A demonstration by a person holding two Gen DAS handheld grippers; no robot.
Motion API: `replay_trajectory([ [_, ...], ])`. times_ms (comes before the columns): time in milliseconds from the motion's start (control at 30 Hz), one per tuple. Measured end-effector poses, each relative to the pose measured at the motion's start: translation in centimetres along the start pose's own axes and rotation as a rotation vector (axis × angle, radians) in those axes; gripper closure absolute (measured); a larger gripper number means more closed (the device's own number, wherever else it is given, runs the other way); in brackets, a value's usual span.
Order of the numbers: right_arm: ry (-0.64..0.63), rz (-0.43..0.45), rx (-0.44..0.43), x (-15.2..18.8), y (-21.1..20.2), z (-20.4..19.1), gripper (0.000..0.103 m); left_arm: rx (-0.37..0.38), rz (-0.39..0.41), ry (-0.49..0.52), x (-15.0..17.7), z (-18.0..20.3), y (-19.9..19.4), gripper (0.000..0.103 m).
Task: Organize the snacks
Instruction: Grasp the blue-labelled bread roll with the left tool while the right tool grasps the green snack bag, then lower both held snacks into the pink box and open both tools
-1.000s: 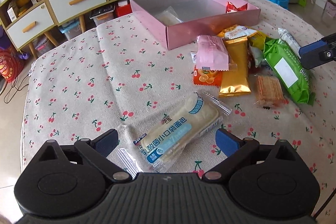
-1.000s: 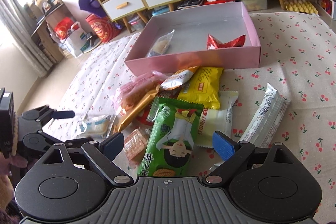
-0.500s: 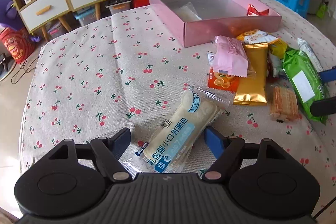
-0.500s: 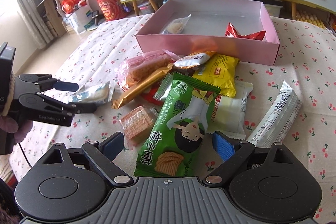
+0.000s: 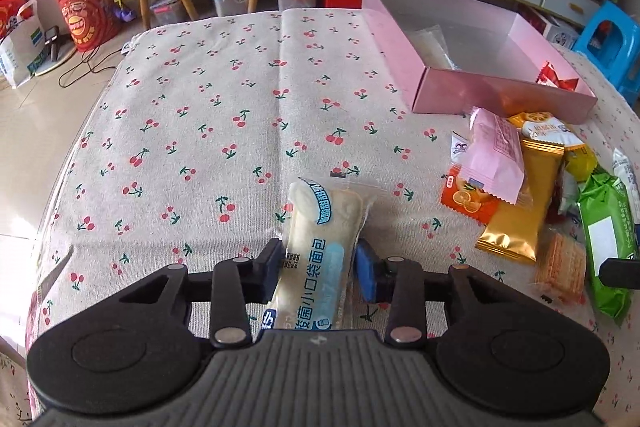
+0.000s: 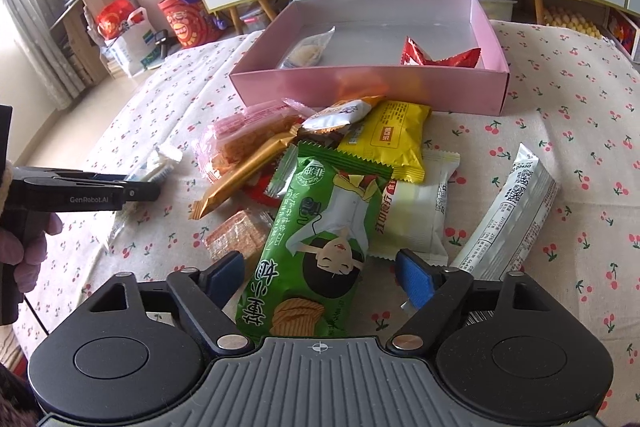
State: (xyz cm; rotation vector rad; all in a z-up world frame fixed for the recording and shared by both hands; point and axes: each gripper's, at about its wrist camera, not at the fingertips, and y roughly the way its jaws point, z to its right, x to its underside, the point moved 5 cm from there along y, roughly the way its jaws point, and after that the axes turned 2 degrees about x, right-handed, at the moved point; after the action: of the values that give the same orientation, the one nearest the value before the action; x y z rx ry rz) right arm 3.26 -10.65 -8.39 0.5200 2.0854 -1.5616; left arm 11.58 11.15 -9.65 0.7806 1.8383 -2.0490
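Two grippers, left gripper closing, pads squeezing the bread pack, right gripper closing around the green bag, not touching it yet

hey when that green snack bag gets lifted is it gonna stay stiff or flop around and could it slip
The green snack bag looks puffy and crinkled, so it will probably sag at the free end and feel light for its size. Its glossy film may slip, and it overlaps the white packet, which could shift with it. The right hand-held gripper is closing around the bag's lower end, pads not yet pressing.
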Motion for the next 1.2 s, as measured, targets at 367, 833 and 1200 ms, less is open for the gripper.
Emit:
replay_trajectory([
  [367,0.128,-0.066,-0.082,-0.5,0.3,0.5,0.058,-0.004,-0.016,-0.098,-0.2,-0.6,-0.4,0.074],
  [833,0.234,-0.079,-0.163,-1.8,-1.2,1.0,0.058,0.067,-0.025,-0.201,-0.9,-0.2,-1.4,0.076],
  [1200,0.329,-0.044,-0.178,-4.6,-2.4,2.6,0.058,0.121,0.024,-0.222,-3.3,1.7,-2.4,0.076],
])
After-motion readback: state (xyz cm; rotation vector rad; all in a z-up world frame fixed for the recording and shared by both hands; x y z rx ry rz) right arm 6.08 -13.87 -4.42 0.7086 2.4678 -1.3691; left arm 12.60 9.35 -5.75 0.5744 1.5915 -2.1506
